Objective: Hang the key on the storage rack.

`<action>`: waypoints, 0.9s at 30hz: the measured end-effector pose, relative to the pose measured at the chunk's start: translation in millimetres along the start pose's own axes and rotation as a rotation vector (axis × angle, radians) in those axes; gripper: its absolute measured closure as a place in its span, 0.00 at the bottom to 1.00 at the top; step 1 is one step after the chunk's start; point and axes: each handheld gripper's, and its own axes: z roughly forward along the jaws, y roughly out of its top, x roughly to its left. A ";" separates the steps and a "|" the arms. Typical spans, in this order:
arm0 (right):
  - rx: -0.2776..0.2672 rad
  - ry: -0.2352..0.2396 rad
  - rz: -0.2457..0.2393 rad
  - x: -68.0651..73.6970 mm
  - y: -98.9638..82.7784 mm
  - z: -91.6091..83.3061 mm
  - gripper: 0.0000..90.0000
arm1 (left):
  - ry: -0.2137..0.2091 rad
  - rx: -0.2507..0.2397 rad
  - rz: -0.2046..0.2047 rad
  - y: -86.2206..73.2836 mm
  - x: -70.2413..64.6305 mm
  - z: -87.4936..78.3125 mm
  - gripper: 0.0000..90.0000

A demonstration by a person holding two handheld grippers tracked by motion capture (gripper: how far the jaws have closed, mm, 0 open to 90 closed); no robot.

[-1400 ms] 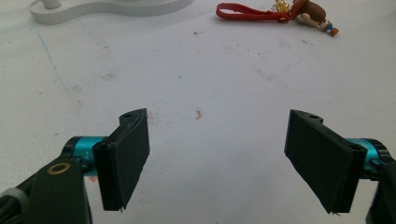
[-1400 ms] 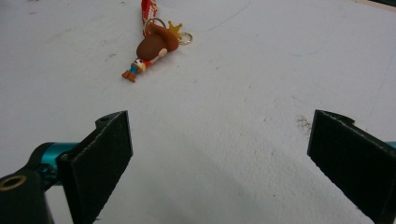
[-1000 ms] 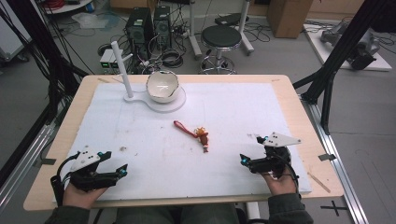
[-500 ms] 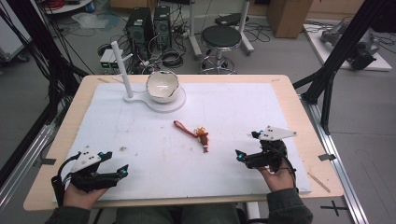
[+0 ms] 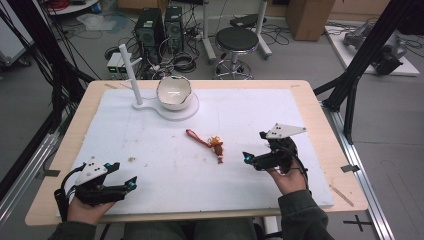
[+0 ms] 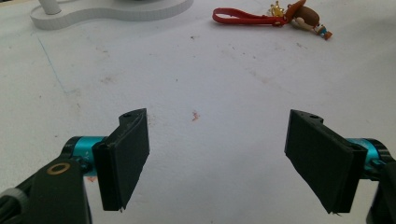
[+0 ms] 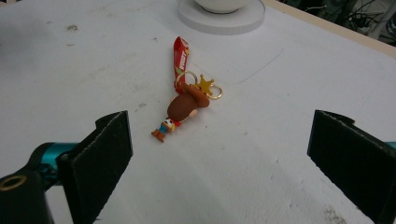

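Note:
A keychain (image 5: 215, 145) lies flat near the middle of the white board: a red strap, a gold star and a small brown-hatted figure. My right gripper (image 5: 253, 146) hovers just right of it, open, with nothing between its jaws. In the right gripper view the keychain (image 7: 184, 105) lies ahead, between the spread jaws and slightly left of centre. My left gripper (image 5: 120, 176) rests open near the front left edge. In the left gripper view the keychain (image 6: 299, 16) lies far off at the top right.
A white bowl (image 5: 173, 92) sits on a flat white stand (image 5: 192, 111) with an upright post (image 5: 131, 75) at the back left. The white board (image 5: 150, 150) covers a wooden table (image 5: 325, 125). A stool (image 5: 239, 40) and computers (image 5: 155, 27) stand behind it.
My right gripper has moved forward and left, closer to the keychain. The left gripper and the keychain have stayed put.

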 end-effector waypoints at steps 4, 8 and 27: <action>0.008 0.011 -0.014 -0.6 10.8 6.4 0.06 | -0.002 -0.002 -0.003 0.0 -0.2 0.3 0.25; 0.015 0.017 -0.018 -1.6 19.3 11.5 0.07 | -0.003 -0.001 -0.001 0.0 0.5 0.2 0.25; 0.053 0.073 -0.054 2.7 56.5 50.2 0.12 | -0.010 0.000 0.000 0.3 0.7 0.9 0.25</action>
